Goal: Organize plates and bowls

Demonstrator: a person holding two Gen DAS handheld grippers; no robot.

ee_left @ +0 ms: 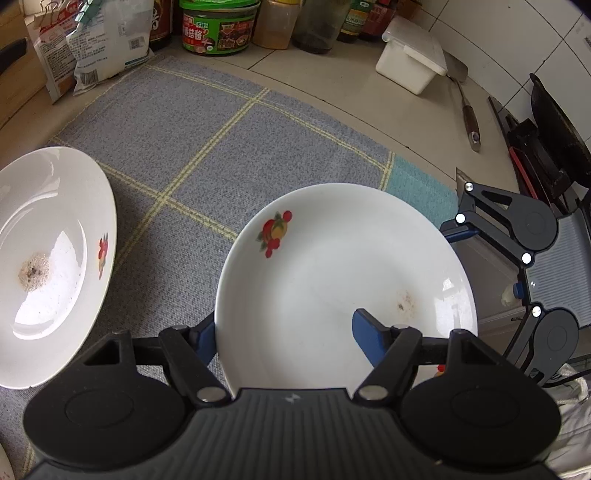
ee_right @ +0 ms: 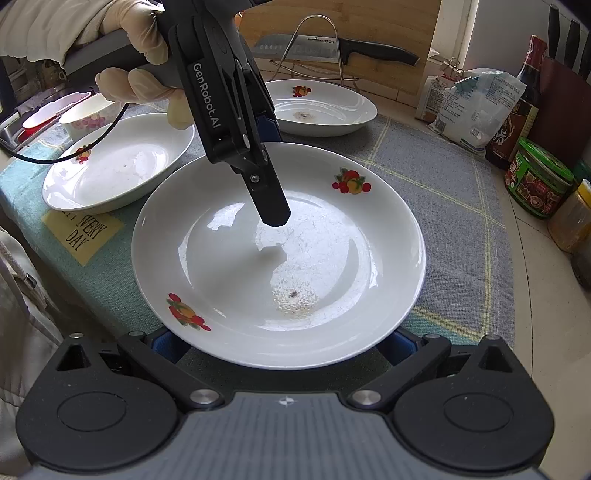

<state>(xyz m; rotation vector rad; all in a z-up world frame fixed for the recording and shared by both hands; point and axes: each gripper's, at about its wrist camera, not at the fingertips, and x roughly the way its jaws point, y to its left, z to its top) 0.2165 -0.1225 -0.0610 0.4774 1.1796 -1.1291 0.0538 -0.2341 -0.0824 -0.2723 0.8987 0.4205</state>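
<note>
A white plate with fruit prints (ee_left: pixel 343 280) (ee_right: pixel 280 254) is held tilted over the grey checked mat (ee_left: pixel 207 155). My left gripper (ee_left: pixel 284 339) is shut on its rim, one finger above (ee_right: pixel 271 206) and one below. My right gripper (ee_right: pixel 280 343) is open, its blue fingers under the plate's near rim; whether they touch it I cannot tell. It shows at the right of the left wrist view (ee_left: pixel 517 240). A second plate (ee_left: pixel 48 266) (ee_right: pixel 321 107) lies at the mat's far side. A third plate (ee_right: pixel 118 162) and a small bowl (ee_right: pixel 88 118) lie left.
Sauce jars (ee_left: pixel 218 26) (ee_right: pixel 535 181), bottles and bags stand at the counter's back. A white lidded box (ee_left: pixel 413 62), a spatula (ee_left: pixel 469 118) and a dark pan (ee_left: pixel 557 129) are by the tiled wall. A knife (ee_right: pixel 332 48) rests on a wire rack by a cutting board.
</note>
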